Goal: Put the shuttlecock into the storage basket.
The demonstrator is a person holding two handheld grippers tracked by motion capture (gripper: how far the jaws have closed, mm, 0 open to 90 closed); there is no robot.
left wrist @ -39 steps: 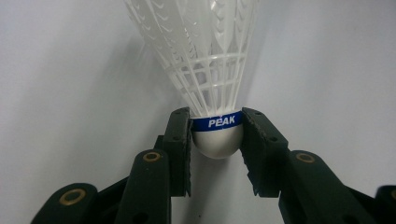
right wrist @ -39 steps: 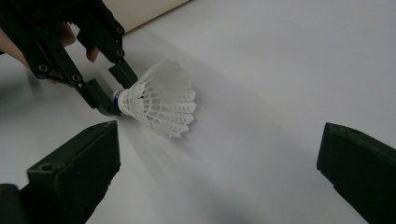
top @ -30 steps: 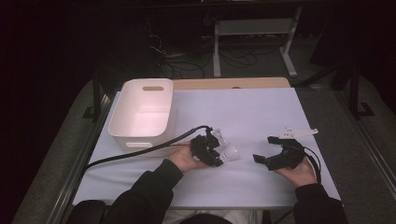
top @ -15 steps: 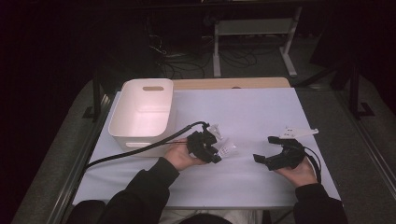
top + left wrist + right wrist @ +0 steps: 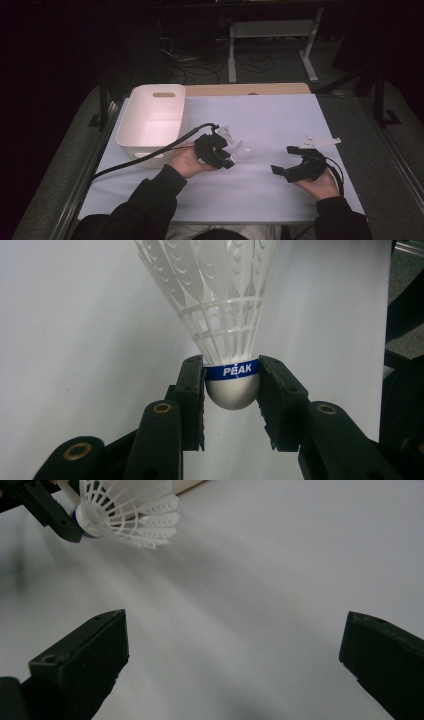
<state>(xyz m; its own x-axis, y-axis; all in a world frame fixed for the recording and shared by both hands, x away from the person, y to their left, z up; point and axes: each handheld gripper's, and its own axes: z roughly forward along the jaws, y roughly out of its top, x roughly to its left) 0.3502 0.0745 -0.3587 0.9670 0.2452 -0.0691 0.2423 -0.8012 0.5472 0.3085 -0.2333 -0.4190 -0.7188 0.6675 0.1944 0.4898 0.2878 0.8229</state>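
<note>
Now shuttlecock (image 5: 231, 315) sits pinched by round white nose in left gripper (image 5: 231, 399), feathers pointing away ahead. Squeeze soft, keep nose deep between jaws, don't crush feathers. Bin (image 5: 152, 120) waits near, off to left gripper's side. Right gripper (image 5: 295, 170) spread wide, holding nothing. Count: one shuttlecock, one bin, two grippers.

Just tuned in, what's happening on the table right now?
The left gripper is shut on a white plastic shuttlecock with a blue band, gripping its rounded cork end above the white table cover. The right gripper is open, holding nothing. A white plastic bin sits to the left.
</note>
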